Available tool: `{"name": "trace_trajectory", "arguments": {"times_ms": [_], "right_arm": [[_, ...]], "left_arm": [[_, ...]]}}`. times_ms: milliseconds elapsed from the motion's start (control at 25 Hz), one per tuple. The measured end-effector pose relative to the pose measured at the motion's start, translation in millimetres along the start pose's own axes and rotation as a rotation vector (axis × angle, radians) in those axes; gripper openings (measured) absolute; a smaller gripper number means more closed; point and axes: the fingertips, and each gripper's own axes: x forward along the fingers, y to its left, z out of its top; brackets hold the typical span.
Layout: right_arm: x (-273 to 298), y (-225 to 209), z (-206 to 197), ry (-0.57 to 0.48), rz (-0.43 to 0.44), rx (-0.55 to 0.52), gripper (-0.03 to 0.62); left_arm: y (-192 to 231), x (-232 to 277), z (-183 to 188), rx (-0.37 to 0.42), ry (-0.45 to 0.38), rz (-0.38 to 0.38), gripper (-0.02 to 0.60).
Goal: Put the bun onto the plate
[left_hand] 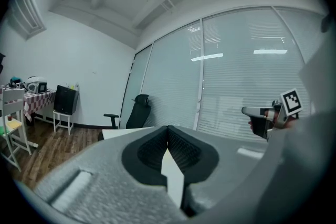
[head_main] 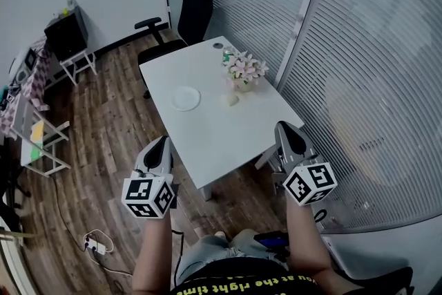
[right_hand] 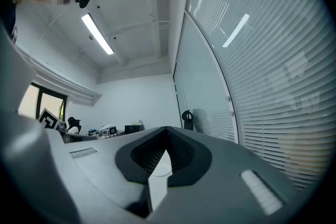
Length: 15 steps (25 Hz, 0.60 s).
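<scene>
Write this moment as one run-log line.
left hand-held gripper: shut, empty | right hand-held gripper: shut, empty | bun: on table, off plate | plate: empty

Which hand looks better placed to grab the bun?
Probably the right: the bun lies right of the plate, nearer the right gripper; the left gripper is farther, on the plate's side.
</scene>
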Motion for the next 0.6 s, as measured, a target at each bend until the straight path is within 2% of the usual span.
{"name": "trace_trajectory", "arguments": {"times_ms": [320, 600], "right_arm": [[38, 19, -9, 0.031, 0.081, -0.004, 0.005], [86, 13, -21, 0.043, 0.157, 0.01, 0.006]], "left_arm": [[20, 3, -3, -0.016, 0.008, 0.052, 0.002], [42, 23, -3, -0.022, -0.008, 0.134, 0.002]]}}
